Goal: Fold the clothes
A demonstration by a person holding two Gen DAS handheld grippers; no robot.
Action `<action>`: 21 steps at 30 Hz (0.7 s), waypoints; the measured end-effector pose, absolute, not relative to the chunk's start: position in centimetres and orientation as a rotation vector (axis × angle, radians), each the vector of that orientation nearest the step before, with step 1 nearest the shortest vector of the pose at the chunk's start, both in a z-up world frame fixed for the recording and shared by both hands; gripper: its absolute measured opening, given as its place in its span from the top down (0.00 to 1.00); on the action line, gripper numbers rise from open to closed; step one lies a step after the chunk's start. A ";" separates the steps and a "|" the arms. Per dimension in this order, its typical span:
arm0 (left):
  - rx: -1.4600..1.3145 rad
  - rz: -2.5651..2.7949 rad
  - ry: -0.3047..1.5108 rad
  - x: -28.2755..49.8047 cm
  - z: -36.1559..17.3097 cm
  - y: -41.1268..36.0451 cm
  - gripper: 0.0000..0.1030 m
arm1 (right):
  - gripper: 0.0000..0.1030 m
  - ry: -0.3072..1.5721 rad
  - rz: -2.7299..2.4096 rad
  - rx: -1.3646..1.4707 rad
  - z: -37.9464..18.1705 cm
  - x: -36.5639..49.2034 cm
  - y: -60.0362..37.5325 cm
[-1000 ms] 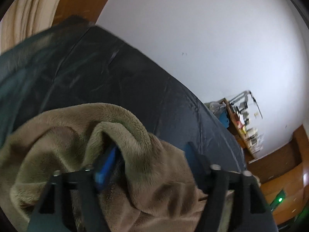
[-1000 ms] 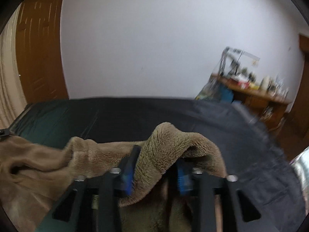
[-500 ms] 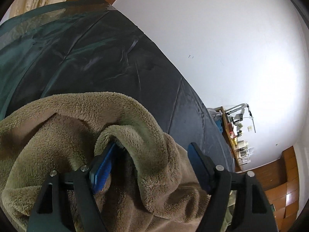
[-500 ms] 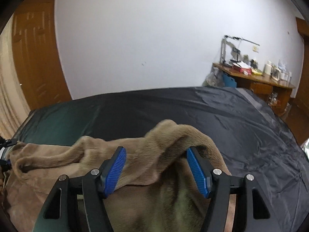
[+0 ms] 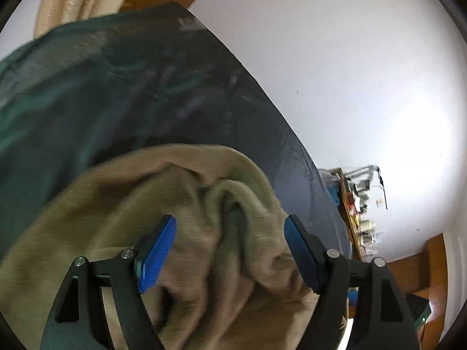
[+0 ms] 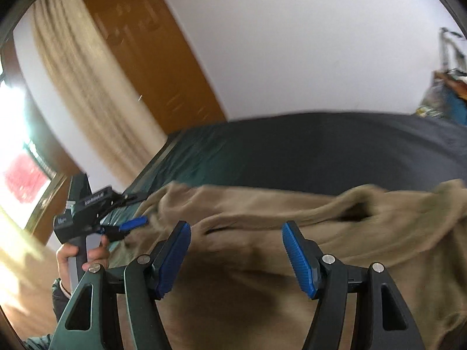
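Observation:
A tan fleece garment (image 5: 181,192) lies crumpled on the bed's dark cover (image 5: 102,93). My left gripper (image 5: 229,221) is open just above it, and the cloth bunches up behind the gap without being pinched. In the right wrist view the garment (image 6: 292,215) spreads wide across the cover (image 6: 306,145), with one fold raised at the right. My right gripper (image 6: 235,227) hangs open over its near part and holds nothing. The left gripper (image 6: 135,210) also shows there at the garment's left end, held by a hand (image 6: 81,258).
A wooden door (image 6: 151,58) and a beige curtain (image 6: 81,81) stand beyond the bed's far left corner. A bright window (image 6: 17,175) is at the left. A cluttered wooden desk (image 5: 359,204) stands past the bed's right side, against a white wall.
My right gripper opened and let go of the fold, then swung left. The cloth that draped over my left finger has slipped off, and the garment has sunk onto the bed.

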State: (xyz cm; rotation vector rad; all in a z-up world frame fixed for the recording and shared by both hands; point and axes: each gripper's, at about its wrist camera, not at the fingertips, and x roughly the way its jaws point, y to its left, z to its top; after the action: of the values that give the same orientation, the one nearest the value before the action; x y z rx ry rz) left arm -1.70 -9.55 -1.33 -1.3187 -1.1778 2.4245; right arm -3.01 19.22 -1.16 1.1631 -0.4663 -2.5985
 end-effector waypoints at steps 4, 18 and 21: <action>-1.323 2.458 -1.227 -0.4 -2.4 -12.8 0.22 | 0.35 -0.488 -2.461 1.258 -3.2 -5.6 15.6; -1.350 2.540 -1.138 1.5 -5.2 -17.4 0.21 | 0.35 -0.488 -2.377 1.409 -7.9 -11.0 10.5; -1.340 2.529 -1.083 1.6 -5.4 -17.4 0.21 | 0.58 -0.345 -2.484 1.366 -7.4 -11.4 10.0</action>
State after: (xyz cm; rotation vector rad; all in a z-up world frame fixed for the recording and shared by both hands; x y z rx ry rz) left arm 1.55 -17.40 -5.35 -1.3401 -1.0827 2.5291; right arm -11.43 9.95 -7.42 1.3656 -0.3454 -2.4835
